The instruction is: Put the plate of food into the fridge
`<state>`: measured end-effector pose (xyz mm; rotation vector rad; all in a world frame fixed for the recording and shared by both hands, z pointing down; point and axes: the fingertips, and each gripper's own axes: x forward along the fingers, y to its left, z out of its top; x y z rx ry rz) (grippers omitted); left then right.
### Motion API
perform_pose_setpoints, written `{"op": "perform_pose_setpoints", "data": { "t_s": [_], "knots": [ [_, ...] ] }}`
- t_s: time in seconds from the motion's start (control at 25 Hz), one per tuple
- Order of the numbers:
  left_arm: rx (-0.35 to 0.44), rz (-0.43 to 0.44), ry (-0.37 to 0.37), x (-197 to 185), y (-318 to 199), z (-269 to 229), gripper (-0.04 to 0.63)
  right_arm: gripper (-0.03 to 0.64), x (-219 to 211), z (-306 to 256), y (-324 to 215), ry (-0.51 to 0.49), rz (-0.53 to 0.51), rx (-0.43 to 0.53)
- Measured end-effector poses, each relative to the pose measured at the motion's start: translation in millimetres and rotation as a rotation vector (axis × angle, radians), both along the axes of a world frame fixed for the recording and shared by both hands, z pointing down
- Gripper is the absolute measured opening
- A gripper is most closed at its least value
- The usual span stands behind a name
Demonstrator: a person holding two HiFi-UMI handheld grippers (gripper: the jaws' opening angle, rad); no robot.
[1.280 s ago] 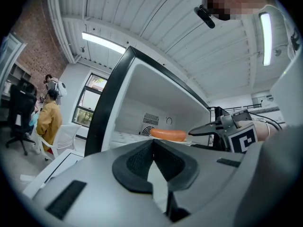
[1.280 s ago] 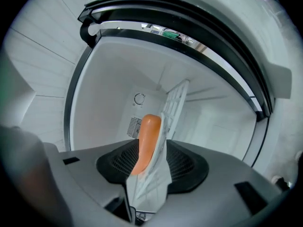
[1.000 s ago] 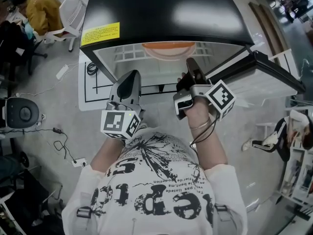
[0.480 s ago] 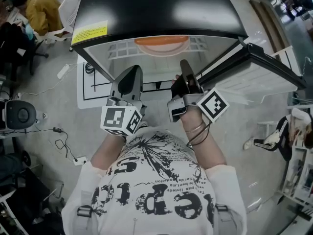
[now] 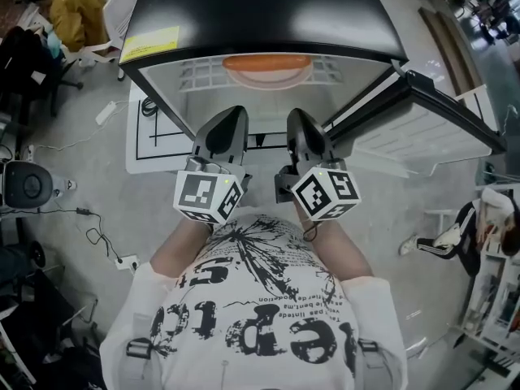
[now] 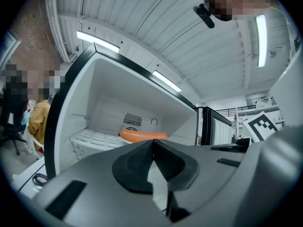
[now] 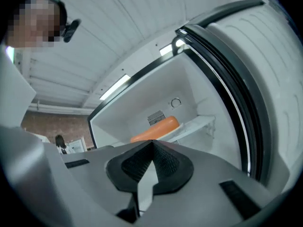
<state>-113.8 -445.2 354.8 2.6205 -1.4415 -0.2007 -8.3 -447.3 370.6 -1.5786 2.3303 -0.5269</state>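
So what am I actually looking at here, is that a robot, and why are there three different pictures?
There is no robot here. A person holds a tool in each hand. Each tool ends in two-jaw tongs and carries a cube of square markers. The head view comes from a camera on the person's head. It looks down on the left tongs and the right tongs in front of an open fridge, whose door is swung out to the right. The other two pictures come from cameras that ride on the tools, each looking along its own jaws. Both pairs of jaws are shut and hold nothing. Inside the fridge, an orange plate sits on a white shelf. I cannot tell whether there is food on it.
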Motion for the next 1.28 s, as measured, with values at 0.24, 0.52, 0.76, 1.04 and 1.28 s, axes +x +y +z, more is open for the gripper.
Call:
{"op": "perform_pose_setpoints", "data": {
  "t_s": [0.24, 0.52, 0.76, 1.04, 1.28],
  "knots": [
    [0.000, -0.015, -0.017, 1.7, 1.5, 2.7, 0.008, 0.002, -12.9, -17.4, 8.3, 0.243, -0.022, 0.148],
    [0.012, -0.026, -0.065, 1.5, 6.4, 4.2, 0.008, 0.002, -29.6, -11.6, 12.4, 0.401, -0.083, 0.187],
    [0.024, -0.041, -0.101, -1.2, 7.6, 4.0, 0.008, 0.002, -31.9, -10.3, 11.7, 0.405, -0.107, 0.179],
    [0.028, -0.043, -0.105, 4.2, 11.2, 4.9, 0.008, 0.000, -29.7, -6.9, 13.6, 0.379, -0.128, 0.146],
    [0.019, -0.040, -0.104, 8.3, 14.5, 9.3, 0.008, 0.000, -26.3, -5.6, 15.5, 0.392, -0.122, 0.149]
  ]
}}
